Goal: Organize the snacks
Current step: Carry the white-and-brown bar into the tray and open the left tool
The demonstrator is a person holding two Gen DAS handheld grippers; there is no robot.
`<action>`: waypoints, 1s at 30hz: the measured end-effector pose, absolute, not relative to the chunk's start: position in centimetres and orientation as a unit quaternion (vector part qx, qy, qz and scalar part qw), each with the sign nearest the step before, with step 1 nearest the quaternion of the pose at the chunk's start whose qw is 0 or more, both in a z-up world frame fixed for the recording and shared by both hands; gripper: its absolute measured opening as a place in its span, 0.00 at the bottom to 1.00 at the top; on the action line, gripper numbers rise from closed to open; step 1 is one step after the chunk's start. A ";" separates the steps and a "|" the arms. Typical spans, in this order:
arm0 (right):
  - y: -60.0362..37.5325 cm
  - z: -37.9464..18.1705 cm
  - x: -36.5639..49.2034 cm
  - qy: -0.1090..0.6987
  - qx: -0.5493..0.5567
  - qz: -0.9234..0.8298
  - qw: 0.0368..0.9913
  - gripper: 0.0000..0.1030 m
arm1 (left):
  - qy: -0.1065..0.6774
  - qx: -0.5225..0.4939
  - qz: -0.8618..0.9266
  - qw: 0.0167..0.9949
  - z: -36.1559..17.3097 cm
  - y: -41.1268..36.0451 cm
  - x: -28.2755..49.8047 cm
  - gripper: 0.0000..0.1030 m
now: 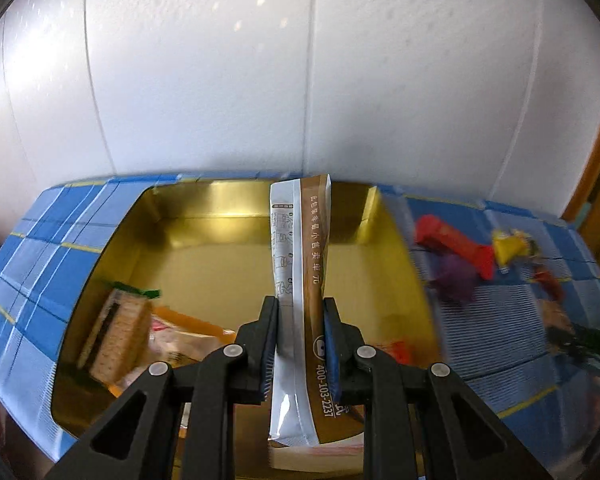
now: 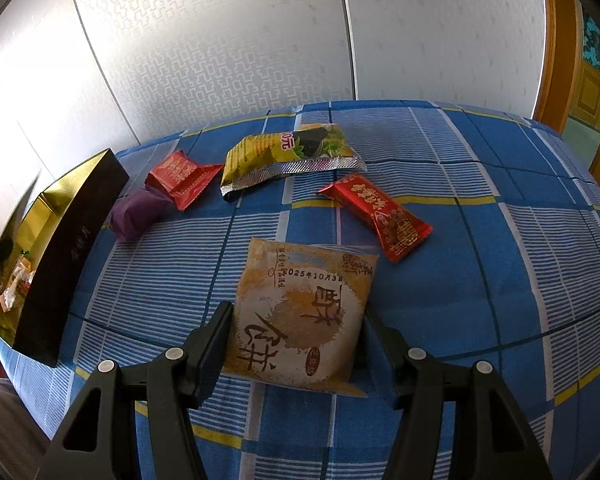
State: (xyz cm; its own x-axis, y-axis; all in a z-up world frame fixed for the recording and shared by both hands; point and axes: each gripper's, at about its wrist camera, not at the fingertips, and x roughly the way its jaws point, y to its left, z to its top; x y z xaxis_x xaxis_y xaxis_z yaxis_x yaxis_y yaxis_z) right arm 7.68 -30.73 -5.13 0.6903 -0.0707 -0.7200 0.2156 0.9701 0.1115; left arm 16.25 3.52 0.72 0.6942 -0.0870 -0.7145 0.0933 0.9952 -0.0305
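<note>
My left gripper (image 1: 300, 304) is shut on a long brown-and-silver stick sachet (image 1: 300, 220), which stands upright between the pads above the open gold-lined box (image 1: 204, 208). A cracker packet (image 1: 116, 332) and other wrapped snacks lie in the box's near left corner. In the right wrist view, my right gripper (image 2: 298, 312) has its pads against both side edges of a tan square pastry packet (image 2: 304, 264), low over the blue checked cloth (image 2: 500, 240). The box (image 2: 72, 232) shows its dark outer wall at the far left there.
Loose snacks lie on the cloth beyond the pastry packet: a red wrapped bar (image 2: 380, 212), a second red packet (image 2: 180, 178), a purple candy (image 2: 134, 214) and a yellow-green foil bag (image 2: 292, 152). A white panelled wall stands behind the table, and a wooden door frame (image 2: 556, 60) is at right.
</note>
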 end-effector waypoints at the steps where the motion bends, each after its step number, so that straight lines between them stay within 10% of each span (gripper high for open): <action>1: -30.7 -5.1 7.7 0.385 0.094 -0.078 0.915 0.61 | 0.394 0.006 -0.045 0.918 0.3 4.0 16.7 0.21; 30: -29.9 -5.3 8.0 0.376 0.060 -0.093 0.920 0.60 | 0.382 0.030 0.001 0.924 -2.6 5.8 17.3 0.29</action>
State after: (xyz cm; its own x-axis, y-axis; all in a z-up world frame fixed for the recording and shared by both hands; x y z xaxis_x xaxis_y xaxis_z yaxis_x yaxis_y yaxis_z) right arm 8.00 -29.85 -5.27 0.7002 -0.1272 -0.7025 0.2167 0.9754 0.0394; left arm 17.31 5.75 -2.56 0.7083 0.0245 -0.7054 0.0211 0.9982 0.0558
